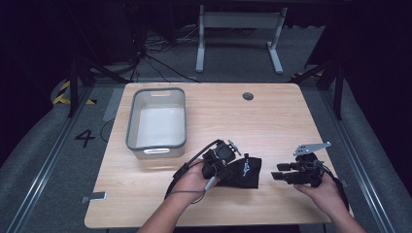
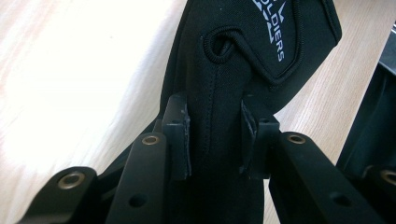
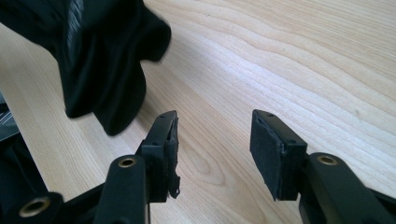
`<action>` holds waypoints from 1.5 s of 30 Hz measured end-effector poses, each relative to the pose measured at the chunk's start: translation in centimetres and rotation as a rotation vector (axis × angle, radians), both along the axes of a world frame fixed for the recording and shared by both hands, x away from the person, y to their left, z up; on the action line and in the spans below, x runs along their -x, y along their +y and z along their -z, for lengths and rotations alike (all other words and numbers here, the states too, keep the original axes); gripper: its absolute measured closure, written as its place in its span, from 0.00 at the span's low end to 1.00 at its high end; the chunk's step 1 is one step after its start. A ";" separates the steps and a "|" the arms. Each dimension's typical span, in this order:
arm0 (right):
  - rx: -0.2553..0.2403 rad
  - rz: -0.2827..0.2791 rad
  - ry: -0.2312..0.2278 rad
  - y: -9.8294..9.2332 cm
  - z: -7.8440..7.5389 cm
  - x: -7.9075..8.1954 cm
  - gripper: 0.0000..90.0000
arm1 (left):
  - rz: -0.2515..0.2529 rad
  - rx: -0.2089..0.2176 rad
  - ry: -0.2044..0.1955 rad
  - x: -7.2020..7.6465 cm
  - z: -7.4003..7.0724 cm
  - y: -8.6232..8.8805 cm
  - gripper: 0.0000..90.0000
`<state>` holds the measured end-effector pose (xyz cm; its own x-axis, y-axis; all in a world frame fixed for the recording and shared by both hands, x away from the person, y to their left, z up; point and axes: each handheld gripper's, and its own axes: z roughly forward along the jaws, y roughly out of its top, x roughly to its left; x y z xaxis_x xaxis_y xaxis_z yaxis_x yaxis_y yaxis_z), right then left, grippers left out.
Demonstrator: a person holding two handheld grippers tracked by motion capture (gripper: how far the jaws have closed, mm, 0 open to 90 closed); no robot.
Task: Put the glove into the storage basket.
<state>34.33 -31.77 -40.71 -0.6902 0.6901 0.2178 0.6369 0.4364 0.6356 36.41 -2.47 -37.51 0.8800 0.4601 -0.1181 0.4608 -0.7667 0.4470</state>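
Our left gripper [image 2: 215, 140] squeezes a fold of the black cloth pouch [image 2: 243, 84], which stretches away in front of it. We see our right gripper [image 3: 215, 149] open and empty, the pouch ahead to its left.

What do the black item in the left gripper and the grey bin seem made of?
Black item: likely matte neoprene-like fabric, given its stitched seams, printed lettering and soft folds. Grey bin: probably moulded plastic, with a smooth rim and a glossy pale interior.
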 end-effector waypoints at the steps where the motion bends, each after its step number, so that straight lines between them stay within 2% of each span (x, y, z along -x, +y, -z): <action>1: 0.005 -0.004 -0.001 0.2 0.1 -0.1 0.58 | -0.024 0.004 0.007 0.0 -0.5 0.5 0.76; 3: 0.004 -0.007 0.002 0.3 0.1 -0.2 0.58 | -0.036 0.006 0.006 -0.1 -0.8 0.8 0.76; 11: 0.006 -0.020 0.016 0.8 0.5 -0.8 0.58 | -0.144 0.040 -0.009 -1.0 -3.2 3.5 0.75; 16: 0.008 -0.024 0.026 1.0 0.9 -0.8 0.58 | -0.179 0.051 -0.016 -1.6 -4.0 4.6 0.75; 30: 0.011 -0.011 0.042 0.9 1.4 -0.5 0.57 | -0.264 0.123 -0.020 -3.2 -6.5 7.2 0.75; 32: 0.012 -0.009 0.041 0.9 1.4 -0.4 0.57 | -0.290 0.145 -0.017 -3.6 -7.4 7.9 0.75; 37: 0.015 -0.004 0.043 0.7 1.6 -0.2 0.57 | -0.373 0.145 -0.038 -4.7 -8.8 9.6 0.75; 39: 0.017 0.000 0.043 0.6 1.6 -0.1 0.57 | -0.396 0.157 -0.036 -5.2 -9.1 10.2 0.75; 45: 0.017 0.005 0.044 0.5 1.6 0.1 0.57 | -0.473 0.159 -0.055 -6.5 -9.6 12.0 0.75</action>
